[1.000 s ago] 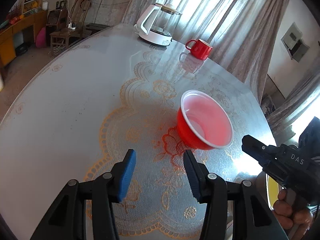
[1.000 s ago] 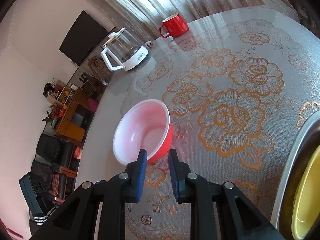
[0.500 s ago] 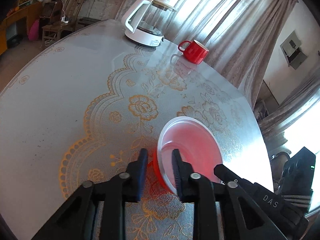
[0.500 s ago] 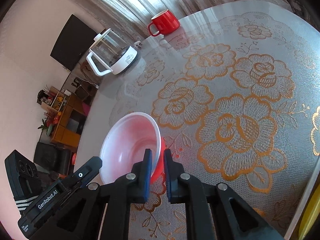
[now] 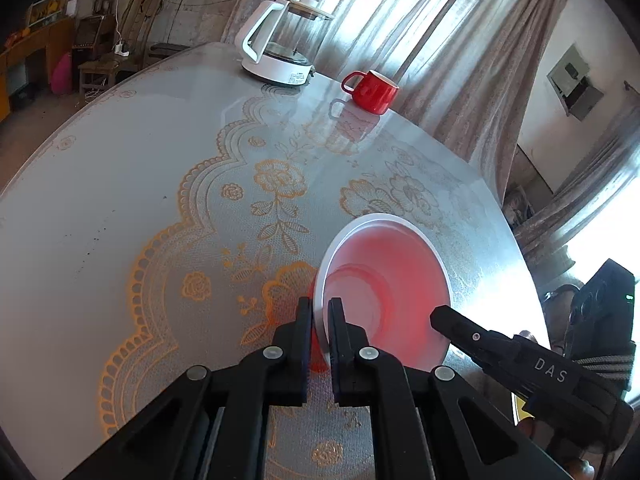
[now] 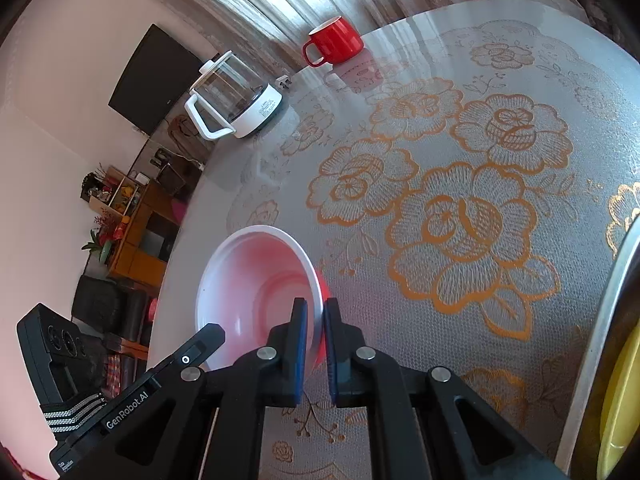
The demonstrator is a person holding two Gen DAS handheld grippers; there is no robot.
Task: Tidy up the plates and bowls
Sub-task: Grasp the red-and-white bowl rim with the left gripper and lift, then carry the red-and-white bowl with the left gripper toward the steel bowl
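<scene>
We held two claws over a round desk (image 5: 100,208) covered in a lace-patterned cloth. Nearest, the left claw (image 5: 319,316) had just closed and pinched the near rim of a red bowl (image 5: 384,288) with a white inside. The right claw (image 6: 316,320) was pressed onto the opposite side of that same rim, so both claws gripped one bowl. The bowl sat near the desk's near right edge, tipped slightly toward us. At the right edge of the desk, a metal tray (image 6: 592,344) held something yellow (image 6: 616,400), probably a plate or bowl, only partly visible. Farther off, at the desk's far edge, stood a red mug (image 5: 370,90) and a glass kettle (image 5: 282,46) on a white base. We judged the organizing barely begun: the bowl was gripped but not yet placed.
</scene>
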